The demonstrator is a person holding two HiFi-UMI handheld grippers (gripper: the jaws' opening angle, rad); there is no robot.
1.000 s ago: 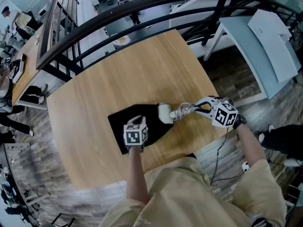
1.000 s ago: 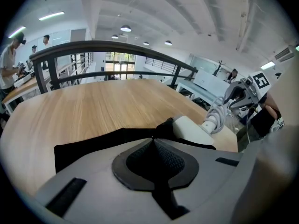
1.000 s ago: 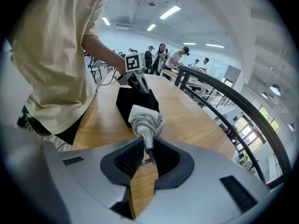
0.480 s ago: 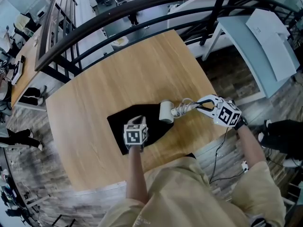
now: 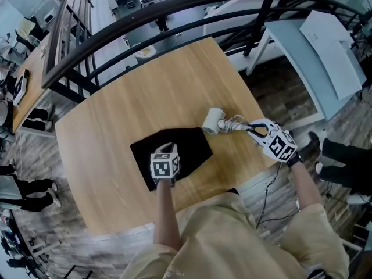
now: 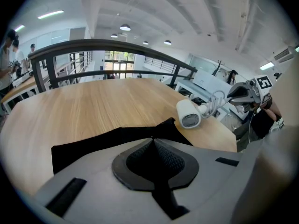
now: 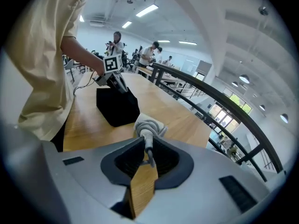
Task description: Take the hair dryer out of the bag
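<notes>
Broadly, looking down on a wooden table (image 5: 145, 86). Lying flat near its front edge, a black bag (image 5: 189, 144). Already out of that bag and just past its far right corner, on or barely above the wood (cannot tell which): the dryer (image 5: 213, 121), white, barrel end toward the bag. Pinning the bag, the left gripper (image 6: 153, 141), jaws pressed together, seemingly on a fold of cloth. Clamped on the dryer's thin tail, at the root of the looped cord (image 5: 234, 122), the right gripper (image 5: 251, 127), jaws nearly closed round it.

Judging by that hold, not much margin. Could swing or twist free if lifted fast, held only by a narrow stub with the heavy barrel hanging out ahead. Could shed its loops under a harder pull and catch them on the bag's corner. Could also end up too near the table's right edge, close by that hand, and roll off once let go. Worth keeping low and slow, and setting down well inboard.
</notes>
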